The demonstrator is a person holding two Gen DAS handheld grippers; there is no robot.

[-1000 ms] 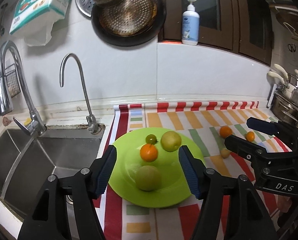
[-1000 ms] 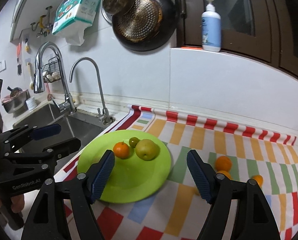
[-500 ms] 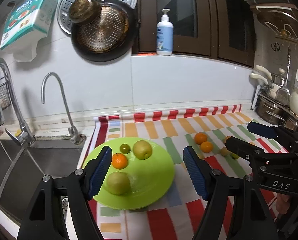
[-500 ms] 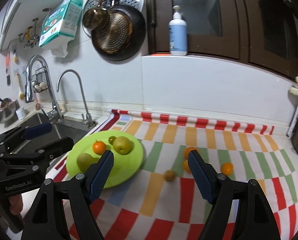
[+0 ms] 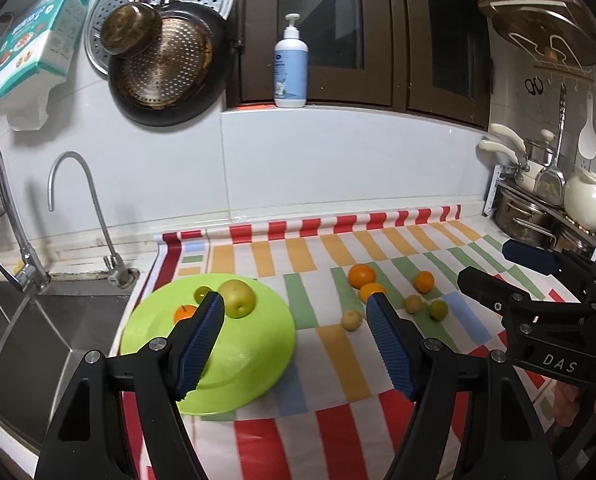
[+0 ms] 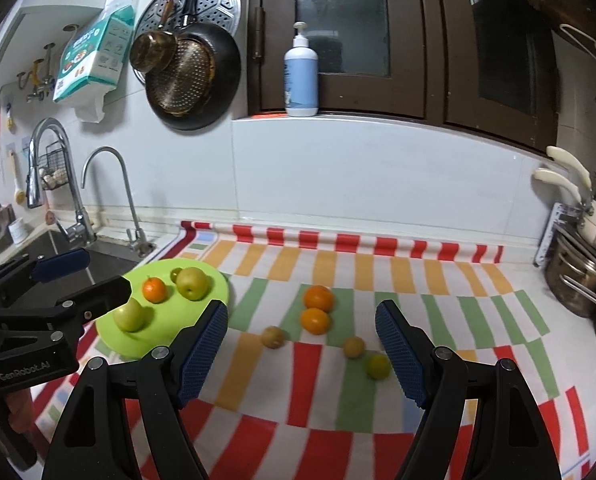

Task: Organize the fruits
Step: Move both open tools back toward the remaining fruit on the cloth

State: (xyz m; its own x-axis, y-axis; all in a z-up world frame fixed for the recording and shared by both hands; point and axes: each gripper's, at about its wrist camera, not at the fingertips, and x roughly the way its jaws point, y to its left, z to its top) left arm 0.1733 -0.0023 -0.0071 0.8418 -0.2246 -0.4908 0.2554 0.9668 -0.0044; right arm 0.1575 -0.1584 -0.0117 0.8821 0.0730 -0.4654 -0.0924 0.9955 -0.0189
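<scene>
1. Four fruits lie on the green plate (image 6: 202,322): a pear (image 6: 130,315), a small orange (image 6: 154,289), an apple (image 6: 193,283) and a small green fruit (image 5: 202,293)
2. Right of the plate, on the striped cloth (image 6: 378,420), sit two oranges (image 6: 318,298) touching, another orange (image 5: 423,281) and three small yellowish fruits (image 6: 273,337)
3. The left gripper (image 5: 294,338) hangs above the plate's right edge, jaws spread, empty
4. The right gripper (image 6: 301,346) hovers right of the plate, jaws spread, empty

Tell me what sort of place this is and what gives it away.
Most likely a home kitchen. A steel sink with a curved faucet sits beside the counter, pans hang on the tiled wall, and cooking pots stand on a rack at the right. Fruit lies on a striped mat and a green plate.
</scene>
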